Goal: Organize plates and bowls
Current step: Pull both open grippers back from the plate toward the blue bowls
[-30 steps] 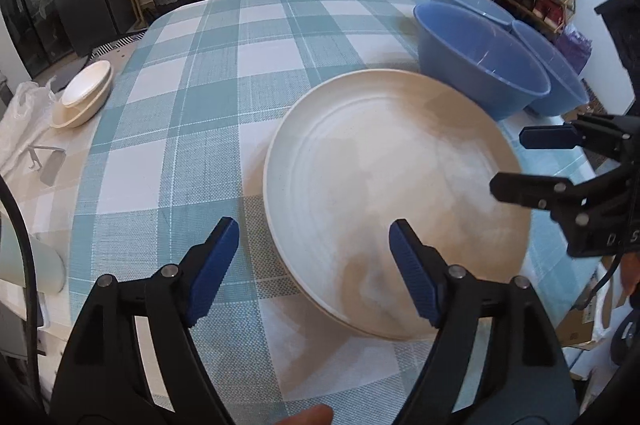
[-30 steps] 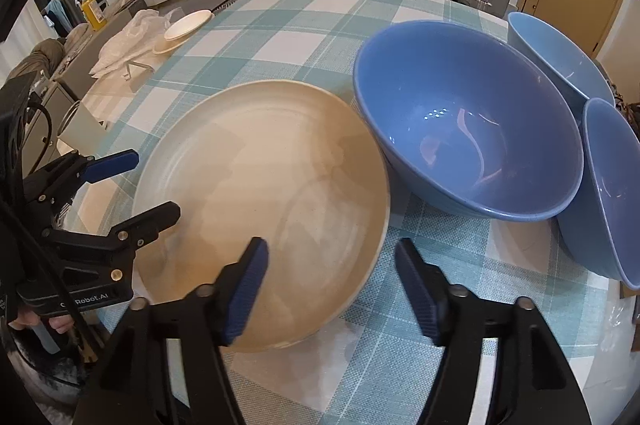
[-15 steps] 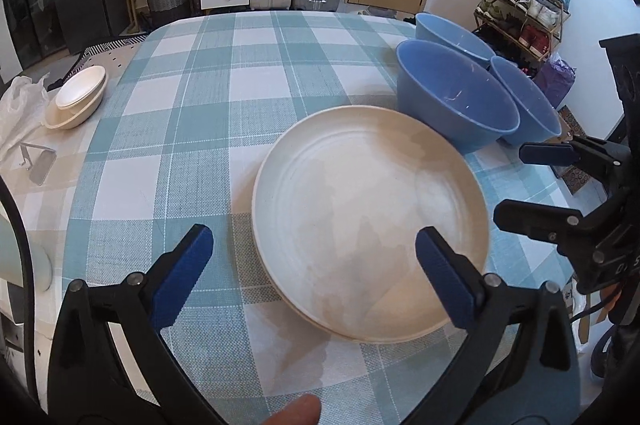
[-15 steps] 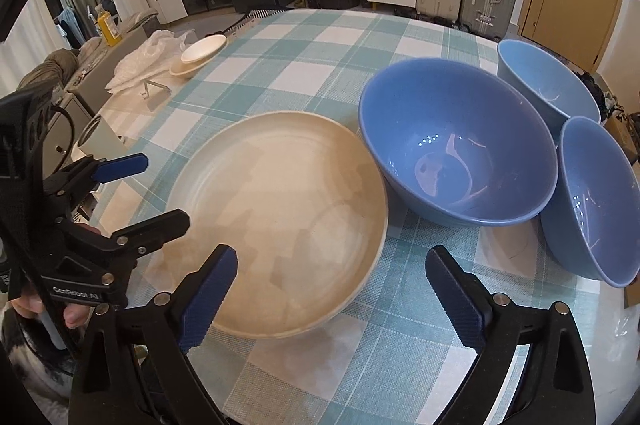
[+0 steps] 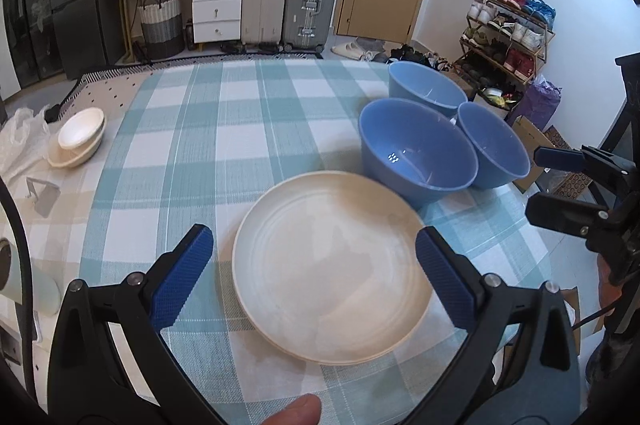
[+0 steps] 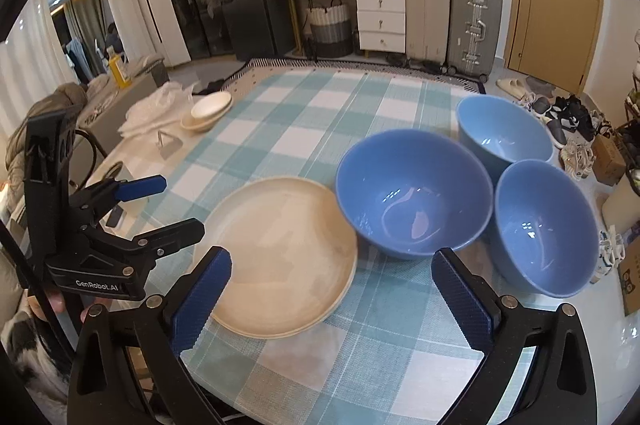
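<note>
A: Both open. Left hand-held gripper (image 5: 314, 271) hangs above the near edge of the wide cream ceramic plate (image 5: 330, 285), jaws spread wide, holding nothing. Right hand-held gripper (image 6: 330, 299) likewise released, over the gap between plate and bowls.

B: Where do the dishes sit?

A: Plate near the front edge of the bench (image 5: 192, 153). It looks like more than one stacked; a second rim shows beneath. The nearest of three glossy blue bowls (image 6: 414, 193) overlaps the plate's far rim in both views; can't tell if they touch. The other two crowd the bench's right edge.

B: Risks?

A: Likely a glazed rim slipping from a pinch, or lifting one plate and dragging the lower one. Nudging the nearest bowl could shove its neighbours toward the edge.

B: Surroundings?

A: Teal-and-white checked cloth; small white dishes (image 5: 78, 137) stacked at the far left. Suitcases, white drawer unit, wooden door, shoe rack behind.
</note>
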Available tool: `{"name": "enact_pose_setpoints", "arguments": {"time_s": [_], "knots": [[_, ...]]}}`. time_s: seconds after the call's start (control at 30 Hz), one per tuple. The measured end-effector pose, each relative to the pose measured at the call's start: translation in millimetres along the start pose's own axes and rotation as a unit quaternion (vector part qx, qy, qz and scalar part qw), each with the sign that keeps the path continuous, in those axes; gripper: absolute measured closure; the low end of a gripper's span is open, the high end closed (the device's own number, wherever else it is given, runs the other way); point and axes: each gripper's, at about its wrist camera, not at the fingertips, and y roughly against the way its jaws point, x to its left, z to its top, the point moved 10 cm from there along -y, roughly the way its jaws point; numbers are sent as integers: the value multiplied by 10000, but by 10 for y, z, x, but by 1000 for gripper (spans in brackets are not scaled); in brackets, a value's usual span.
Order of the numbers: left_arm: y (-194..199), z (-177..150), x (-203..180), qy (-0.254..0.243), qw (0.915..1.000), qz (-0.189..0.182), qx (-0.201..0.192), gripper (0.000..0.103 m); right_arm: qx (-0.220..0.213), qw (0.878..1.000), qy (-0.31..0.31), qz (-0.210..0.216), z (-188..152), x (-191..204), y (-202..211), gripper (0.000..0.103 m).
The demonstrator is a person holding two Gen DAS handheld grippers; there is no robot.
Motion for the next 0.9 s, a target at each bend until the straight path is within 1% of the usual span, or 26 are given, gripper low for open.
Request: {"name": "enact_pose_setpoints", "arguments": {"time_s": [0.27,0.4,0.57,0.73,0.9], "knots": [[234,423,-294,-16,9994,-212,-272,2,-392,9991,-88,-141,219,-262,487,1],[286,619,-440,-83,9991,-267,-328,2,-559,9981,-133,-239,333,-428,709,1],[267,856,-582,-115,9986,-373,-354,2,-699,9965,-204,-414,481,-675,943,1],[210,1077,-718,-206,9981,-458,-356,2,-814,9948,-347,-511,596,-926,1093,1],[126,1299,-830,-281,9977,-487,-366,2,-1120,9902,-604,-574,752,-1222,1300,1]]}}
